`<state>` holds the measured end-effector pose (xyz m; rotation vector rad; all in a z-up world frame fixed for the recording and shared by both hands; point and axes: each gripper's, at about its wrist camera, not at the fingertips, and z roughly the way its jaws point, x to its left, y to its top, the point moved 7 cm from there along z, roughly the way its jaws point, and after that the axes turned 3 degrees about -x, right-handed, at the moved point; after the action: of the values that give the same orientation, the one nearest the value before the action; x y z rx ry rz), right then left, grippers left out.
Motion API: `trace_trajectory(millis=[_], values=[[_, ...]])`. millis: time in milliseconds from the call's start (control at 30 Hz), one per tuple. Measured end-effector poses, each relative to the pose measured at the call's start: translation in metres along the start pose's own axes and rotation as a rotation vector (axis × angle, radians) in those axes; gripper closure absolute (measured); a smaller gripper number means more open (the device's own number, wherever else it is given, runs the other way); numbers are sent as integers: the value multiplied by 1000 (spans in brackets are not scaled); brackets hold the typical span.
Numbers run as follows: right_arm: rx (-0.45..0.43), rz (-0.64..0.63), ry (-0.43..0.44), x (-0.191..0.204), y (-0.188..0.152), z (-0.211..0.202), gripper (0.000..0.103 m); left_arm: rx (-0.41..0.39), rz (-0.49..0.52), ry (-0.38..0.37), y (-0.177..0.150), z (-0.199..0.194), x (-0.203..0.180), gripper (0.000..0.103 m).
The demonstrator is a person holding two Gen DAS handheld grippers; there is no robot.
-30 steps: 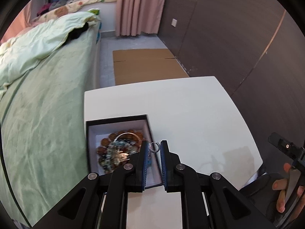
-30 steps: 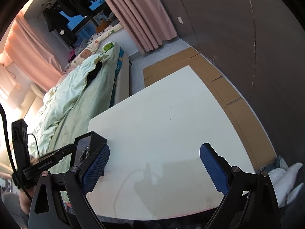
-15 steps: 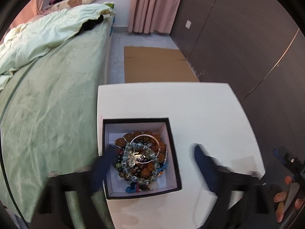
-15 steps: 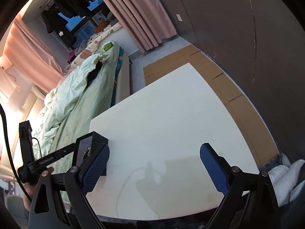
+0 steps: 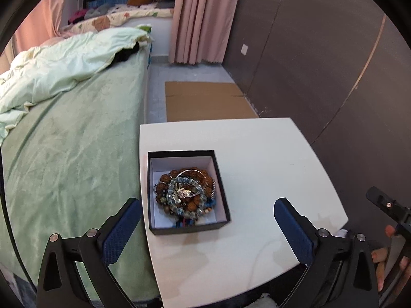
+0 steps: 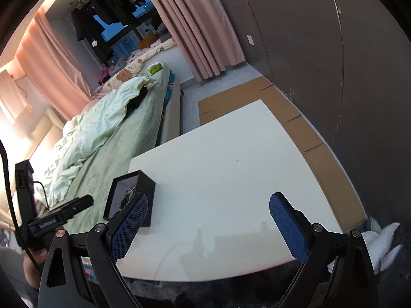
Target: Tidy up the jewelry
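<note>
A black open box with a white lining stands near the left edge of the white table. It holds a pile of jewelry: brown bead bracelets, pale blue beads and a thin metal bangle. My left gripper is open and empty, held back above the box's near side. My right gripper is open and empty over the table's near edge. The box sits just beyond its left finger.
A bed with a green cover runs along the table's left side. Flat cardboard lies on the floor beyond the table. A dark wall stands to the right. The person's hand shows at the lower right.
My left gripper was shut on a small silver ring over the box. It has opened, the ring is out of the fingers, and the gripper has pulled back and up. The right gripper barely moved.
</note>
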<state>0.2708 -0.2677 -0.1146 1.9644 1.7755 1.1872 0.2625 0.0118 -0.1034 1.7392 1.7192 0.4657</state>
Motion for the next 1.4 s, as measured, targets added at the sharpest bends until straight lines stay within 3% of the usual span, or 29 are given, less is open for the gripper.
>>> trace_trajectory(millis=[133,367,533,900,1267,1400], values=[[-33,-32,-11,7,-7,-19,0,-44,22,-13,-8,-25,-9,0],[-108,-32,30,16,-18,-59,0,-125,40,-49,-27,-69,-27,0],[-194,-62,46,27,-20,-92,0,-226,72,-60,-35,-102,-42,0],[-291,-198,-37,47,-30,-130,0,-361,114,-16,-54,-138,-38,0],[-293,-290,-65,60,-48,-139,0,-461,104,14,-71,-151,-26,0],[-254,-292,-83,58,-55,-125,0,-478,83,18,-73,-154,-21,0]])
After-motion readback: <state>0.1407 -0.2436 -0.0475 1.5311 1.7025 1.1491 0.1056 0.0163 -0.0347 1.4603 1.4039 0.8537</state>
